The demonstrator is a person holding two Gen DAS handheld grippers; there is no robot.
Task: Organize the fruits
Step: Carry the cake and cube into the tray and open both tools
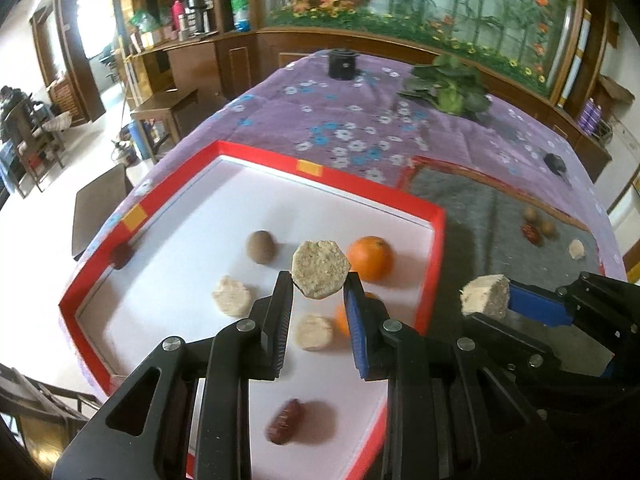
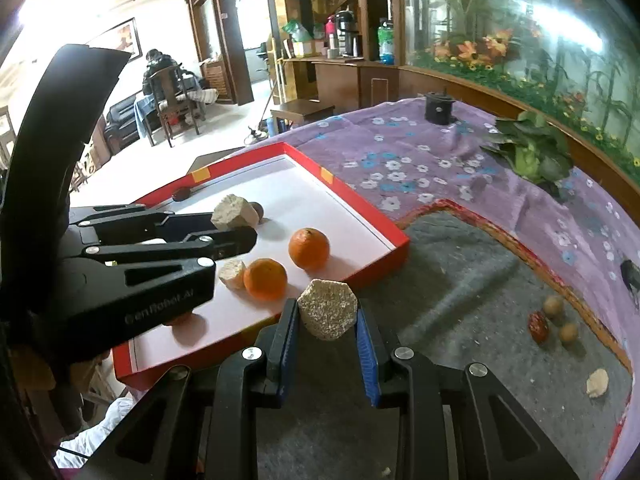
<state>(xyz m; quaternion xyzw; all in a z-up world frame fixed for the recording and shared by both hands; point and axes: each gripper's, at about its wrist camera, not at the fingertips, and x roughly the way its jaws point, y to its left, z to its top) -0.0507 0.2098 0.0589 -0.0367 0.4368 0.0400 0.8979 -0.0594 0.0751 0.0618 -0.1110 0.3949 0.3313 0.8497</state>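
1. My left gripper (image 1: 320, 280) is clamped on a hexagonal beige cake (image 1: 320, 274), jaws nearly closed, held in the air over the red tray (image 1: 256, 156).
2. My right gripper (image 2: 327, 320) is clamped the same way on a second hexagonal cake (image 2: 327, 314), over the grey mat (image 2: 460, 280) just beside the tray's near corner.
3. On the tray's white floor: two oranges (image 2: 309, 249), two loose beige cakes (image 1: 231, 295), a brown round nut (image 1: 261, 247), a red date (image 1: 285, 421) near the front, blurred.
4. Another dark red fruit (image 1: 120, 255) sits against the tray's left rim.
5. On the mat, well apart from the tray: two nuts (image 2: 554, 306), one red date (image 2: 538, 326) touching or just beside them, one beige cake (image 2: 597, 382).
6. Purple floral cloth (image 1: 340, 120) under everything.
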